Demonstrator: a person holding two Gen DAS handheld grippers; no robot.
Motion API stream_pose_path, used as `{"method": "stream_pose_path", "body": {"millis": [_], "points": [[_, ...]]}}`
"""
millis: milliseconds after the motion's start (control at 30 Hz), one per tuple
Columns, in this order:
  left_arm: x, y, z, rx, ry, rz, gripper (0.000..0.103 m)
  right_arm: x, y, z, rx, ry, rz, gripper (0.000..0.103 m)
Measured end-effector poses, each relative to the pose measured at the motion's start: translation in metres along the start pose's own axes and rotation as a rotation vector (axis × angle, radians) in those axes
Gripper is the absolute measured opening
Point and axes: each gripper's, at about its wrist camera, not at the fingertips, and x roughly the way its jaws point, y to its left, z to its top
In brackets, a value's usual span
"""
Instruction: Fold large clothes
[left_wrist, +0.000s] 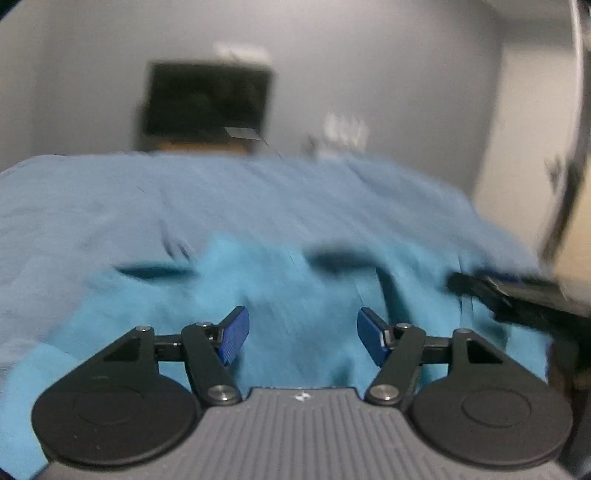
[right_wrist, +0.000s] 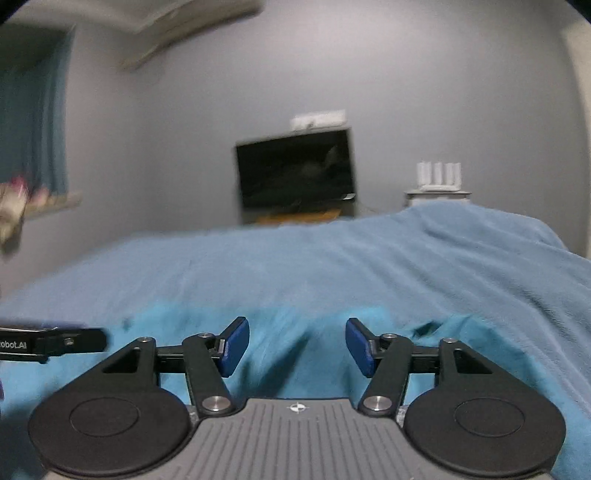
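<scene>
A bright turquoise garment (left_wrist: 288, 295) lies rumpled on the bed, right under and in front of both grippers; it also shows in the right wrist view (right_wrist: 288, 354). My left gripper (left_wrist: 303, 334) is open and empty just above the cloth, blue pads apart. My right gripper (right_wrist: 297, 347) is open and empty above the same garment. The right gripper's black body (left_wrist: 517, 299) shows at the right of the left wrist view. The left gripper's black body (right_wrist: 51, 343) shows at the left of the right wrist view. Both views are blurred.
A duller blue blanket (right_wrist: 332, 266) covers the bed (left_wrist: 110, 206) beyond the garment. A dark TV screen (right_wrist: 295, 170) stands against the grey wall, with a white device (right_wrist: 437, 177) on a shelf to its right. Blue curtains (right_wrist: 33, 122) hang at the left.
</scene>
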Motion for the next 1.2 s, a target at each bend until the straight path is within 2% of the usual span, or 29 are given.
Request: {"method": "stream_pose_path", "body": {"millis": [67, 100, 167, 333, 500, 567, 667, 767, 833, 933, 1200], "points": [[0.020, -0.012, -0.014, 0.106, 0.116, 0.054, 0.064, 0.016, 0.001, -0.011, -0.022, 0.132, -0.003, 0.057], [0.027, -0.015, -0.020, 0.151, 0.150, 0.081, 0.064, 0.025, -0.001, -0.016, -0.019, 0.202, -0.015, 0.057], [0.033, -0.018, -0.026, 0.177, 0.173, 0.096, 0.064, 0.036, -0.010, -0.029, 0.007, 0.293, -0.031, 0.057], [0.032, -0.016, -0.026, 0.154, 0.175, 0.103, 0.064, 0.025, -0.009, -0.025, 0.026, 0.272, -0.072, 0.057], [0.031, -0.016, -0.027, 0.156, 0.174, 0.110, 0.064, -0.014, -0.005, -0.012, 0.044, 0.036, -0.075, 0.057], [0.027, -0.014, -0.028, 0.157, 0.174, 0.110, 0.064, -0.012, -0.005, -0.007, 0.048, -0.002, -0.118, 0.057], [0.026, -0.014, -0.029, 0.153, 0.174, 0.108, 0.064, -0.010, -0.016, -0.012, 0.091, 0.044, -0.146, 0.057], [0.026, -0.013, -0.028, 0.152, 0.176, 0.106, 0.065, 0.012, -0.031, -0.026, 0.125, 0.197, -0.210, 0.053], [0.027, -0.013, -0.029, 0.152, 0.178, 0.106, 0.065, 0.024, -0.046, -0.040, 0.177, 0.264, -0.250, 0.058], [0.027, -0.013, -0.028, 0.148, 0.177, 0.106, 0.065, 0.024, -0.068, -0.046, 0.329, 0.275, -0.221, 0.059], [0.024, -0.014, -0.031, 0.143, 0.167, 0.126, 0.072, 0.014, -0.061, -0.044, 0.289, 0.255, -0.261, 0.062]]}}
